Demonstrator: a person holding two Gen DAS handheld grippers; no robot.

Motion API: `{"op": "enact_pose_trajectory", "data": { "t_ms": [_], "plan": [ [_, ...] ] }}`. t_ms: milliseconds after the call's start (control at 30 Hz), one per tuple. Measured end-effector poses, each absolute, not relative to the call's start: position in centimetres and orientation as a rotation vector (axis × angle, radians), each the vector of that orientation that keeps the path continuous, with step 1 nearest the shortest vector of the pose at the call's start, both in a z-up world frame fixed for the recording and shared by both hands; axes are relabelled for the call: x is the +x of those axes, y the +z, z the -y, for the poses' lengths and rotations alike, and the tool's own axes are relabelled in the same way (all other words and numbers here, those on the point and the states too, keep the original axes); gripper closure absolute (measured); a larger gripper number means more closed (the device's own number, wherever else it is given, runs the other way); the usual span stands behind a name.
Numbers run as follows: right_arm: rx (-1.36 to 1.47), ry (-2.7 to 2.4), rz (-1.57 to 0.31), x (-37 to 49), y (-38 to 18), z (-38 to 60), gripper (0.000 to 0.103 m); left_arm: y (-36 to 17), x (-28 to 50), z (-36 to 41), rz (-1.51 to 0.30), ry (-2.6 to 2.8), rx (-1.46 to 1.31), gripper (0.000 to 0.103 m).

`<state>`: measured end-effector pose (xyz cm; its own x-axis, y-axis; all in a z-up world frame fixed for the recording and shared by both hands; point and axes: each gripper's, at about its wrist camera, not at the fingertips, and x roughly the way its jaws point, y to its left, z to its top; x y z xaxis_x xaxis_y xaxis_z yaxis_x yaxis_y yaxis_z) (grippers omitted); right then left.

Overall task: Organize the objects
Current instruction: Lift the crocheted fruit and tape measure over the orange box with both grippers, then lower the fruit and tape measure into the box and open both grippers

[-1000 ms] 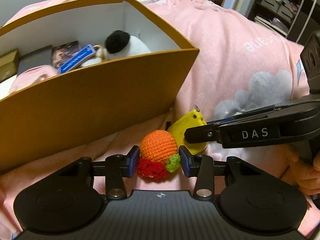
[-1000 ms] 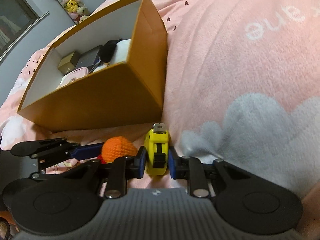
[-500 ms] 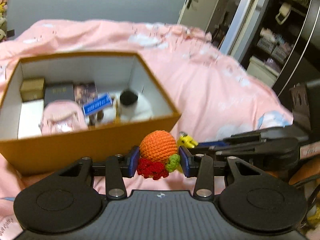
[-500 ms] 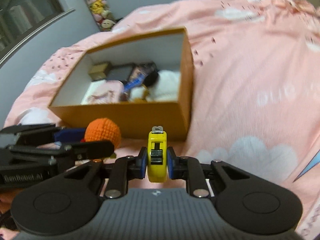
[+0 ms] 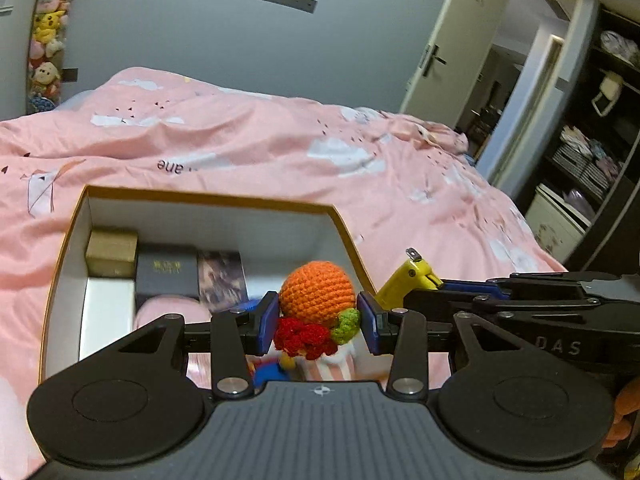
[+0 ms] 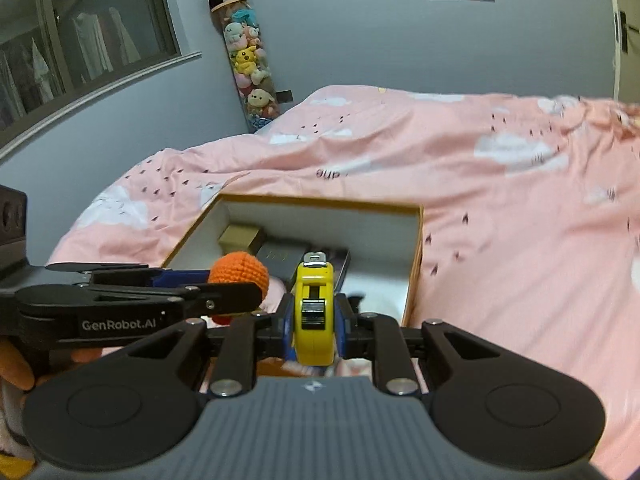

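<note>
My left gripper [image 5: 318, 322] is shut on an orange crocheted ball with red and green tufts [image 5: 316, 294], held in the air over the near part of the open orange box [image 5: 208, 197]. My right gripper [image 6: 314, 326] is shut on a yellow tape measure [image 6: 313, 312], also raised above the box [image 6: 416, 248] near its right wall. In the right wrist view the left gripper and its crocheted ball [image 6: 240, 272] reach in from the left. The tape measure [image 5: 408, 278] shows at the right in the left wrist view. Both grippers hang side by side.
The box lies on a pink bedspread [image 5: 280, 148] and holds a gold case [image 5: 110, 252], a dark box [image 5: 168, 274], a card [image 5: 222, 280] and a pink pouch [image 5: 172, 312]. A tube of plush toys [image 6: 248, 68] stands by the grey wall. A shelf unit [image 5: 592, 152] is right.
Both grippers have risen from the bedspread beside the box, each keeping its object. The views now look down into the box from above and take in the room's wall.
</note>
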<state>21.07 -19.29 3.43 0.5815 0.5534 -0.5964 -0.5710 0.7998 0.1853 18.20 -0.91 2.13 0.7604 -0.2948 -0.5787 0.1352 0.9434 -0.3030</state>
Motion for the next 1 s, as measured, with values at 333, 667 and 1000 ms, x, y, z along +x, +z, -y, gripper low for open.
{"op": "enact_pose_trajectory", "data": {
  "t_ms": [333, 667, 1000],
  "plan": [
    [-0.219, 0.606, -0.744, 29.9, -0.4, 14.0, 0.082, -1.5, 24.6, -0.4, -0.733, -0.158, -0.302, 0.055],
    [-0.393, 0.576, -0.815, 35.1, -4.8, 11.0, 0.082, -3.7, 27.8, -1.8, -0.785, -0.119, -0.337, 0.055],
    [-0.569, 0.592, -0.808, 35.6, -6.4, 9.1, 0.082, -5.4, 29.3, -1.6, -0.860, -0.096, -0.326, 0.055]
  ]
}}
